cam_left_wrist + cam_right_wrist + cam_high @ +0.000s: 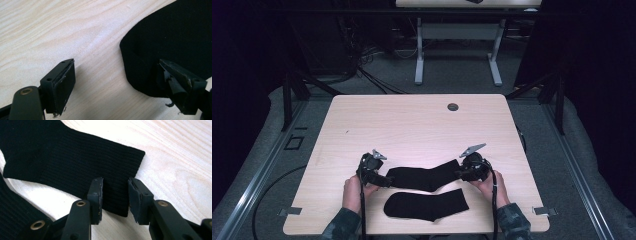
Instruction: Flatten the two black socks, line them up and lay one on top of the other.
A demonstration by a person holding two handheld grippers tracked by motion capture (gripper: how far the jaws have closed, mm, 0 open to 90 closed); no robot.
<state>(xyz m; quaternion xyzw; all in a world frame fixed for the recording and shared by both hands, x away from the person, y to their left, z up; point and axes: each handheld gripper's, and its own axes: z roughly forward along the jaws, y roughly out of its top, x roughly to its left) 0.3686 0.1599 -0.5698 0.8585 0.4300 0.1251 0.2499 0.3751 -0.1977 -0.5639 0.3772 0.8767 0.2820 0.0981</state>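
You have two black socks flat on the table: the far sock (424, 177) lies bent, and the near sock (427, 205) lies straighter just beside it.

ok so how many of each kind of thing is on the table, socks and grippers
black socks: 2, the far sock and the near sock
handheld grippers: 2, the left gripper and the right gripper
total: 4
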